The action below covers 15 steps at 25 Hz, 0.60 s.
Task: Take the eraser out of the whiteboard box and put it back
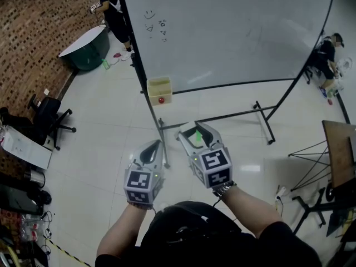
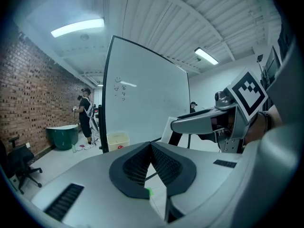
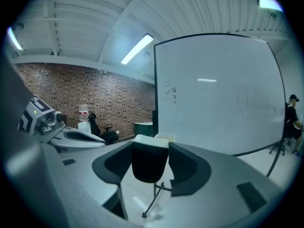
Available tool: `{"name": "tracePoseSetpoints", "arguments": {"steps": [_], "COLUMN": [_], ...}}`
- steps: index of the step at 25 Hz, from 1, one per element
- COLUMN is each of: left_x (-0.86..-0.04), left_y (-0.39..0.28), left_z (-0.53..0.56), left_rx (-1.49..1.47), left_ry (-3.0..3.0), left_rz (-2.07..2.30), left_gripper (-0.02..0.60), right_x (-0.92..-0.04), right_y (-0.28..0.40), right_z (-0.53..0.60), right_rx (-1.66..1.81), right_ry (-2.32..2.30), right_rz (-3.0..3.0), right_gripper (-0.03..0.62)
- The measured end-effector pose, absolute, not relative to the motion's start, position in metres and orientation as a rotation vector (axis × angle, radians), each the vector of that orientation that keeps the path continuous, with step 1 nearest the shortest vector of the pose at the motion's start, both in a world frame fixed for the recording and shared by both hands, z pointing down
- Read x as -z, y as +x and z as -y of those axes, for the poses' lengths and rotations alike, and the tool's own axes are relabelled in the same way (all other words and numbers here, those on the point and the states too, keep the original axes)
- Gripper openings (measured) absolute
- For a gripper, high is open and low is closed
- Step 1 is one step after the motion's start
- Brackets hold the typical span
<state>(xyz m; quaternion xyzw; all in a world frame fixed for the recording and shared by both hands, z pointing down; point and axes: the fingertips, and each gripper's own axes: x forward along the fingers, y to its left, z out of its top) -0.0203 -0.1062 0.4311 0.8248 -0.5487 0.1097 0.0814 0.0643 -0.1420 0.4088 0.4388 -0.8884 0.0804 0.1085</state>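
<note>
Since we're well back from the whiteboard [image 1: 222,32] in the head view, the yellowish see-through whiteboard box [image 1: 159,88] on its frame sits well apart from the left gripper [image 1: 154,148] and right gripper [image 1: 193,131]. A sloppy reach could clip its rim. Left gripper view: ribbed dark pads pressed together, nothing between. Right gripper view: jaws clamped on the eraser [image 3: 149,167], a dark block with a pale top. It looks like it could twist loose if we rush.

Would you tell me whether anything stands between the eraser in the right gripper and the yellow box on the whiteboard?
Nothing visible does: only open air lies between the dark, white-topped eraser in the right gripper and the pale yellow box.
</note>
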Motion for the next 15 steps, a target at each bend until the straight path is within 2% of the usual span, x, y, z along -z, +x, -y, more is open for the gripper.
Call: {"name": "tracePoseSetpoints", "arguments": {"steps": [15], "left_x": [-0.416], "left_y": [-0.058], "left_z": [0.103], "left_rx": [-0.324], "left_ry": [2.528], "left_rz": [1.595], "left_gripper": [-0.002], "right_x": [-0.402], "right_y": [0.023], "right_z": [0.130], "right_rx": [-0.231], "right_ry": [1.337], "right_rz": [2.602], "right_gripper": [0.265]}}
